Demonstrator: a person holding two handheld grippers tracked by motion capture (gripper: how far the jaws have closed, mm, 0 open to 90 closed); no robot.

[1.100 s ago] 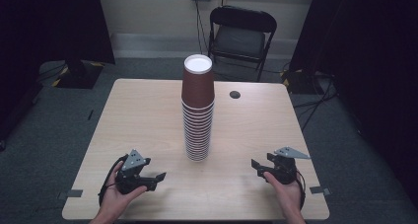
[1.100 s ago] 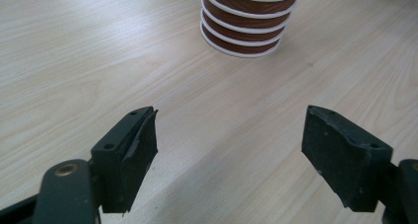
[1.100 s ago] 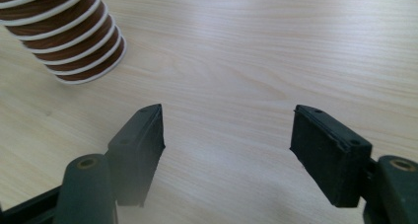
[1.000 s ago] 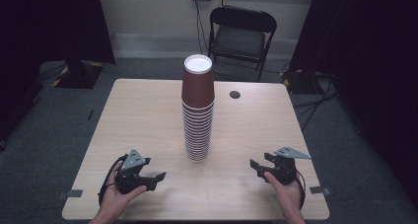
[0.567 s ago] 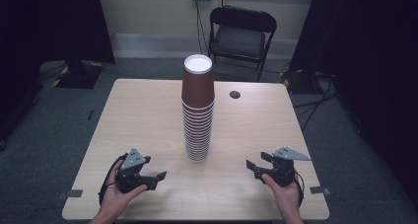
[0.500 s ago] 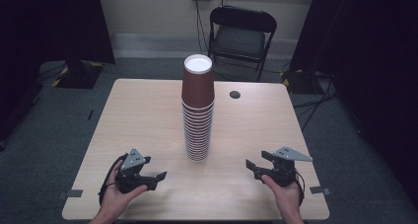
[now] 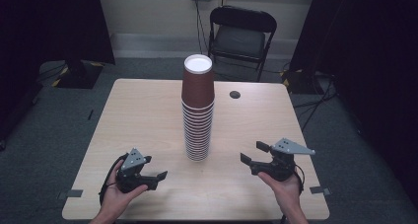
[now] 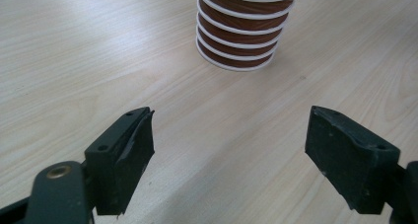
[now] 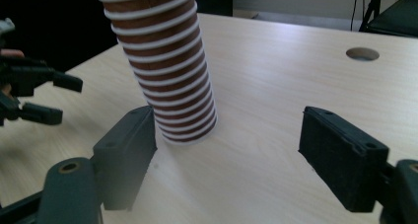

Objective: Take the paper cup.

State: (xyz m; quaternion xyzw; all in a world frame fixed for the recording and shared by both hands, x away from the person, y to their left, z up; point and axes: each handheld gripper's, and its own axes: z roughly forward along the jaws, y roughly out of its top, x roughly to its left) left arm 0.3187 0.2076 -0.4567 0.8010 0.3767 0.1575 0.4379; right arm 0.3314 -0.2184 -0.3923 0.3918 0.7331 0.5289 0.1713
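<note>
We held the right hand-held gripper [image 7: 253, 153] with jaws just opened, nothing between them; the left hand-held gripper [image 7: 160, 176] gaped too. The tall stack of brown paper cups [image 7: 197, 110] stood between both, ahead, on the pale wooden worktop [image 7: 138, 115].

Recording lab, black curtains [image 7: 54, 21] on both sides, bare wooden table [image 7: 143, 115], folding chair [image 7: 240, 34], grey carpet [image 7: 49, 135]

High view looking down, claw cameras close, all sharing cup stack [image 7: 198, 110]
</note>
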